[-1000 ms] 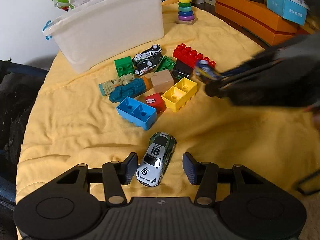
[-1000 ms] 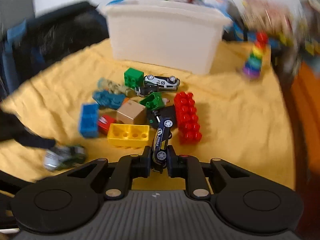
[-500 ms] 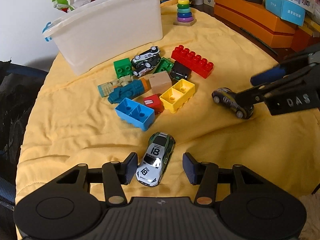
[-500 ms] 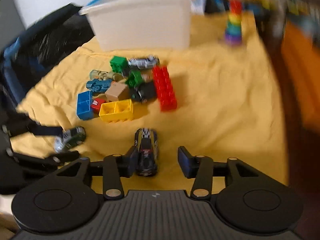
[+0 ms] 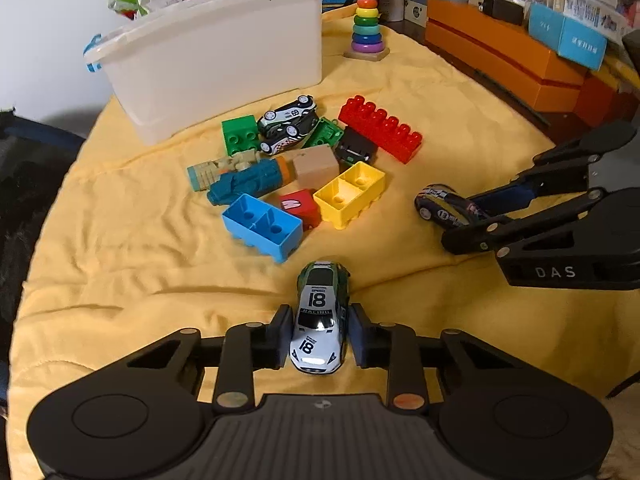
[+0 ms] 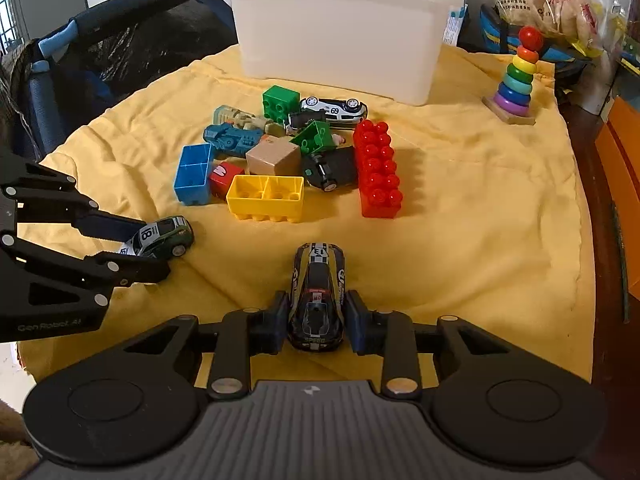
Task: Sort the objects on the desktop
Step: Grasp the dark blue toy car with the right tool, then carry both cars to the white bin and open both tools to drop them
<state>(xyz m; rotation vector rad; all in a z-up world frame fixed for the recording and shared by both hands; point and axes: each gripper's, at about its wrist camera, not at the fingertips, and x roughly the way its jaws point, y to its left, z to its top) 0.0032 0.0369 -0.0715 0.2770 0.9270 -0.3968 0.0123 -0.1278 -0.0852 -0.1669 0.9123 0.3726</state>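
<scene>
Yellow cloth [image 5: 120, 248]: each claw pinches one toy car.

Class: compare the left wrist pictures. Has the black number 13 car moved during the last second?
Yes. The black car has gone from beside the red brick out to the right, nearer the camera.

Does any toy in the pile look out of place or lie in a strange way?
Yes. The black toy car between the red brick and the tan cube lies tipped over, wheels showing. The yellow brick and blue brick lie hollow side up. The white car rests on its side.
</scene>
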